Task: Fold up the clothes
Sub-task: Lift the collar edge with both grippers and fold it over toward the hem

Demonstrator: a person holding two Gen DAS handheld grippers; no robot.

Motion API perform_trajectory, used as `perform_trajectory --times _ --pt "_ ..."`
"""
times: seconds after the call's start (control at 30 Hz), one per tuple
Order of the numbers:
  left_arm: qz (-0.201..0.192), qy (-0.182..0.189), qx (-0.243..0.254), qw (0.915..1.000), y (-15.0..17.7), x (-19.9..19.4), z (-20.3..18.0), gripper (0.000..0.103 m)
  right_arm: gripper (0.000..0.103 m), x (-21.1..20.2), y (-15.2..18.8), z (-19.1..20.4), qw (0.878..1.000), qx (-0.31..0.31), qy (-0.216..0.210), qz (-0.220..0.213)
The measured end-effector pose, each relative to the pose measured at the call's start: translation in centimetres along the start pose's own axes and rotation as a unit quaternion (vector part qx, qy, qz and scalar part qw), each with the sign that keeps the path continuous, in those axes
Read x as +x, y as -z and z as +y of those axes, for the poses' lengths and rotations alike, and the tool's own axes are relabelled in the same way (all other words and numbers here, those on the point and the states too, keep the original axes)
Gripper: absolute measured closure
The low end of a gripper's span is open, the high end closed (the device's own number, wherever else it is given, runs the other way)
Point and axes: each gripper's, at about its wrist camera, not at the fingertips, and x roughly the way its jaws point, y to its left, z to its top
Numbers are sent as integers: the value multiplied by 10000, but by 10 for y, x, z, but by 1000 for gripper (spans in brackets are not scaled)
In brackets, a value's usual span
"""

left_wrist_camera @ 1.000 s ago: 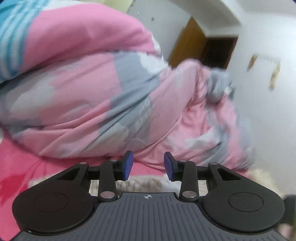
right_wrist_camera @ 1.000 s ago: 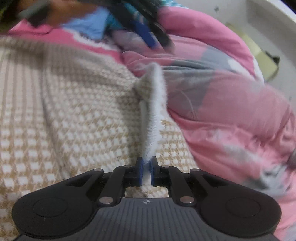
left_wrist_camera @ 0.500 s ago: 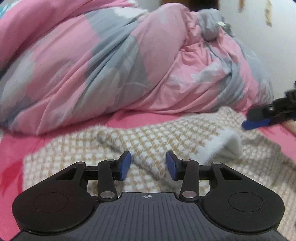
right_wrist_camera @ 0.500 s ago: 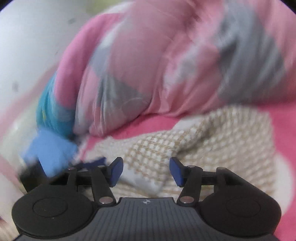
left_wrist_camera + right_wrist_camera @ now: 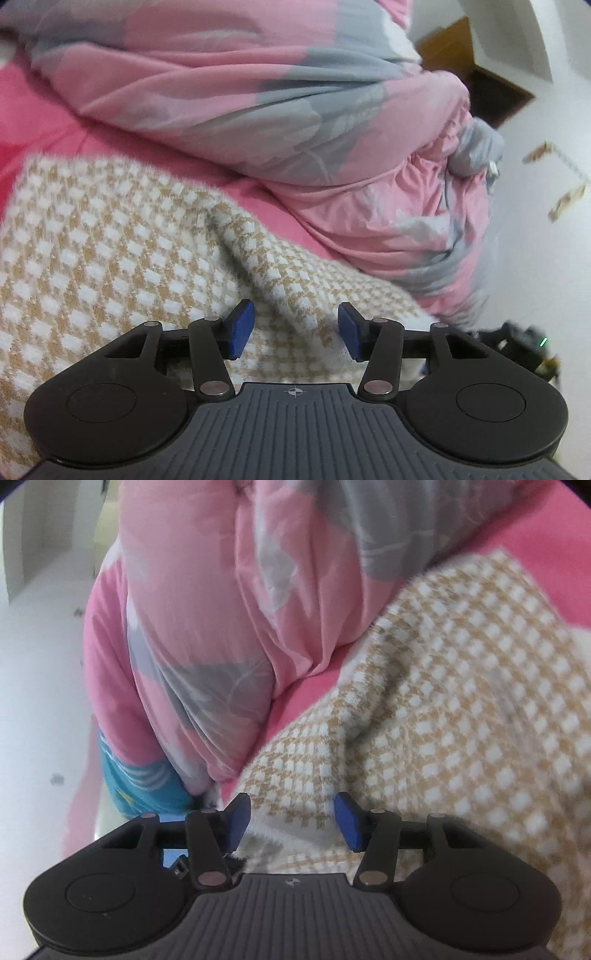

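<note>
Pink bedding covers the bed [image 5: 44, 107], with a bunched pink-and-grey duvet [image 5: 280, 96] heaped toward twelve o'clock in both wrist views. On the sheet lies the tan-and-white checked sweater [image 5: 110, 251], rumpled, a raised fold running toward the left gripper [image 5: 295, 328]. That gripper tilts down over the knit, its blue fingers [image 5: 240, 328] spread and having just been opening, the fold between them but unpinched. The right gripper [image 5: 291, 819] also angles down at the sweater's edge, fingers spread after just narrowing slightly, fabric between them, not clamped.
</note>
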Motion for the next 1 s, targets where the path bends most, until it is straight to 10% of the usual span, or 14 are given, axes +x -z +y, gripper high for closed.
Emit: perform_trajectory --times 0.33,0.77,1.0 --pt "41 623 -1114 9918 -20 12 14 51 44 -1 2 -3 9969 629 -470 78" --pt "56 473 -725 9962 -13 13 6 62 37 18 1 -8 9921 1126 -551 -8" --pt "-344 -40 184 9992 -3 9 -11 88 90 18 -4 28 9985 -495 -51 -222"
